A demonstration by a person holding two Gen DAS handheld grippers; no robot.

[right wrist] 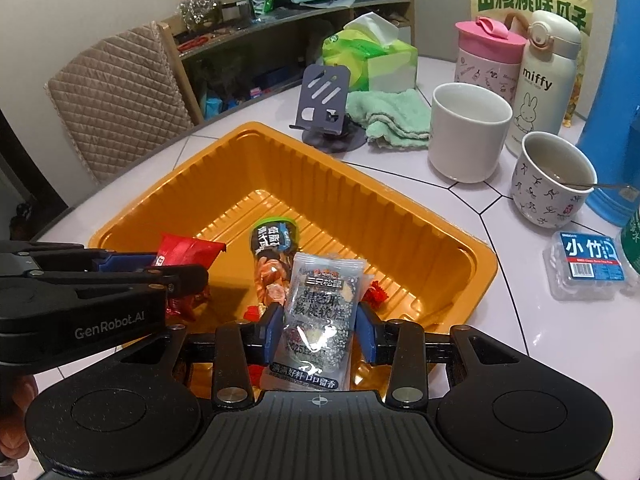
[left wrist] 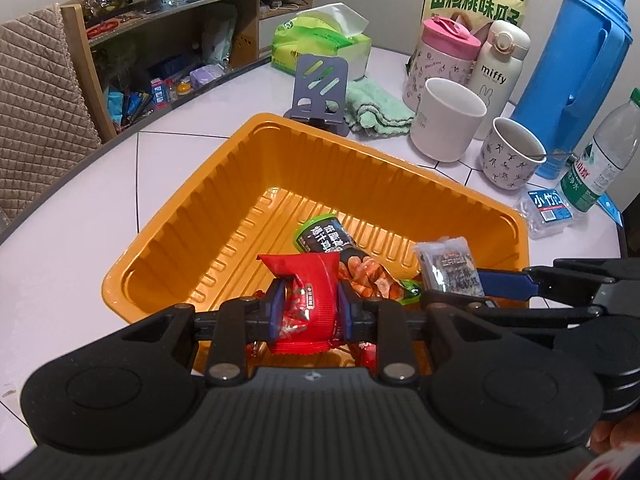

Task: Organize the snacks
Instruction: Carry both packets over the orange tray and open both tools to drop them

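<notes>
While both grippers hang over its near edge, the orange tray (left wrist: 192,216) serves as landmark for every place below.

Left gripper: the left gripper (left wrist: 310,312) is pinched tight on a red snack packet (left wrist: 308,292), held above the tray's near end; the packet bulges between the blue pads
Right gripper: the right gripper (right wrist: 320,324) is narrowed onto a clear sesame-bar packet (right wrist: 320,308), both pads touching its sides, above the tray's near rim
Inside the tray: a dark-and-green sausage snack pack (left wrist: 344,252) lies on the tray floor toward the near side; small red-wrapped candies (right wrist: 376,292) sit by the near wall
Beyond the tray: a grey phone stand (left wrist: 320,88) just past the far corner, a green cloth (left wrist: 372,108) beside it, a tissue pack (left wrist: 320,40) further back
Right of the tray: a white mug (left wrist: 448,120), a patterned cup (left wrist: 508,156) holding a spoon, a blue-labelled plastic box (right wrist: 592,264)
Only in the left view: the whole blue thermos jug (left wrist: 576,72); the water bottle (left wrist: 604,152)
Only in the right view: the candies by the near wall
Hidden: the tray's near wall sits behind both grippers; how many candies lie there cannot be told
</notes>
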